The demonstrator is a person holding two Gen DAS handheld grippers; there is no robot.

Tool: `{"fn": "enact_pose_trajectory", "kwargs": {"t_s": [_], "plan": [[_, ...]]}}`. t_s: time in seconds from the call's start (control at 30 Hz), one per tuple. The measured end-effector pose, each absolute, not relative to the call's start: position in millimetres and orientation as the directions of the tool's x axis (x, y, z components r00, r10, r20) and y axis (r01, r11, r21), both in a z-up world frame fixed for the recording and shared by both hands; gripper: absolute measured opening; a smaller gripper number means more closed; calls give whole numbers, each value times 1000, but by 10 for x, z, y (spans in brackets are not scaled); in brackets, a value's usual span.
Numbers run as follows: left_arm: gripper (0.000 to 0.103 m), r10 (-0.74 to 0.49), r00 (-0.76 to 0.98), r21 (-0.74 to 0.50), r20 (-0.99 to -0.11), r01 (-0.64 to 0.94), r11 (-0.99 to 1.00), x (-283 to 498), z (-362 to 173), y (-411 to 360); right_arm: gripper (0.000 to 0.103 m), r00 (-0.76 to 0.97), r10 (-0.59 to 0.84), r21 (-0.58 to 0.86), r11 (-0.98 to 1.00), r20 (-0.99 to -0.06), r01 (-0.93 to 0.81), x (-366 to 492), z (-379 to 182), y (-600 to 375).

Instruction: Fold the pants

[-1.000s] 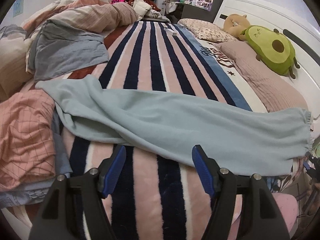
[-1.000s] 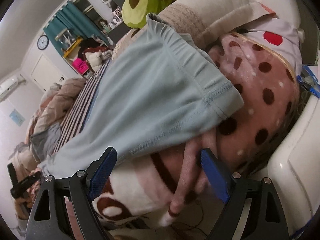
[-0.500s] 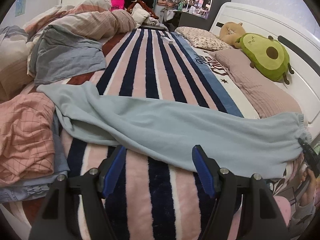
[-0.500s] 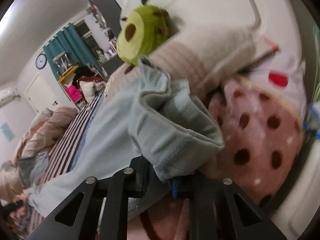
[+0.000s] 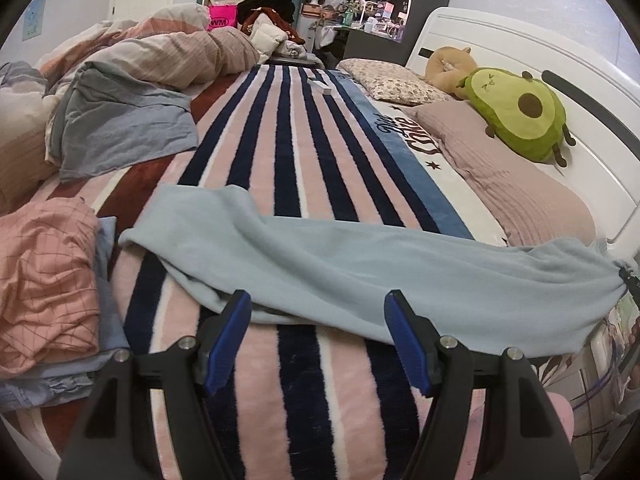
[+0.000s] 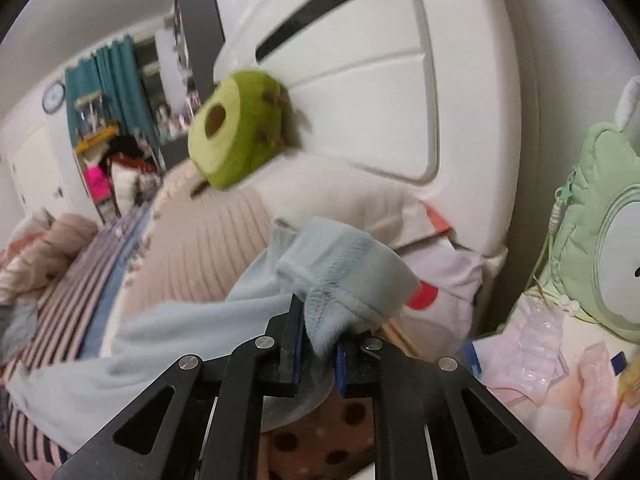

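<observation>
Light blue pants lie stretched across the striped blanket, one end at the left, the other lifted at the far right edge. My left gripper is open and empty, just in front of the near edge of the pants. My right gripper is shut on the pants' hemmed end and holds it raised above the bed's corner. The rest of the pants trails down and left from it.
A pink checked garment pile lies at the left, a grey cloth and bunched duvet behind it. An avocado plush and pillows sit by the white headboard. A green plush stands right of the bed.
My right gripper closed on the pants' end and lifted it, pulling the fabric taut to the right. My left gripper moved in closer to the pants' near edge, still open.
</observation>
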State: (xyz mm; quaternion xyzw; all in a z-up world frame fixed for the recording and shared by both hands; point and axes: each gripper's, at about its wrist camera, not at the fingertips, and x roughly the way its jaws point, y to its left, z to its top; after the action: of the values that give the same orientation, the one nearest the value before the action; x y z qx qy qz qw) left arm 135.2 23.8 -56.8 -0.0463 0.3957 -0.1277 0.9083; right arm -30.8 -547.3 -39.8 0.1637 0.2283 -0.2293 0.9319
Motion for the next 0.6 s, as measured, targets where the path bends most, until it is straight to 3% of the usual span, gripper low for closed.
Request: {"fn": "enact_pose_trajectory", "kwargs": {"t_s": [0.23, 0.43, 0.5, 0.6], "plan": [[65, -295, 656, -204, -695, 213, 956, 1318, -557, 235, 6, 887, -149, 274, 917, -437, 290, -167, -132, -4982], [65, -313, 670, -234, -673, 209, 950, 1231, -584, 390, 6, 920, 148, 241, 969, -364, -60, 384, 270, -3974], [65, -312, 676, -242, -668, 200, 950, 1189, -599, 481, 6, 886, 260, 215, 958, -384, -188, 617, 258, -3550], [68, -312, 677, -254, -666, 188, 949, 1116, -646, 607, 6, 778, 399, 183, 916, -486, -356, 997, 26, -2881]]}}
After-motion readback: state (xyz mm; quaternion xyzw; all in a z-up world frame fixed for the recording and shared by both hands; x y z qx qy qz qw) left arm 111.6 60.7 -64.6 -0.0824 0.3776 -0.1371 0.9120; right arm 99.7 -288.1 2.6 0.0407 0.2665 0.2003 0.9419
